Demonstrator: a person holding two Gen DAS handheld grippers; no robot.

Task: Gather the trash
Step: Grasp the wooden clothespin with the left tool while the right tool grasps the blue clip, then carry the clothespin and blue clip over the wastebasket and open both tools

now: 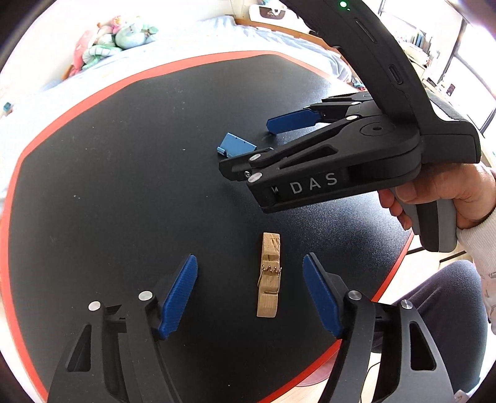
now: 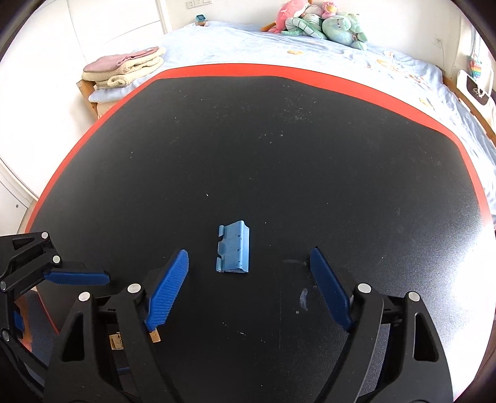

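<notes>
A wooden clothespin [image 1: 269, 276] lies on the black table [image 1: 93, 186], pointing away from me. My left gripper [image 1: 249, 260] is open around it, a blue pad on each side and neither touching. Further back lies a small blue plastic clip [image 1: 234, 143]. In the right wrist view the same blue plastic clip [image 2: 234, 251] sits between the spread fingers of my right gripper [image 2: 248, 252], which is open and clear of it. The right gripper [image 1: 246, 145] reaches in from the right, held by a hand [image 1: 434, 192]. Bits of the clothespin [image 2: 155, 336] peek out behind the right gripper's left finger.
The table has a red rim [image 2: 279, 69]. Beyond it is a bed [image 2: 341, 59] with plush toys [image 2: 319, 21] and folded towels [image 2: 124, 66]. The person's leg [image 1: 449, 310] is beside the table's near right edge. One pad [image 2: 77, 277] of the left gripper shows at lower left.
</notes>
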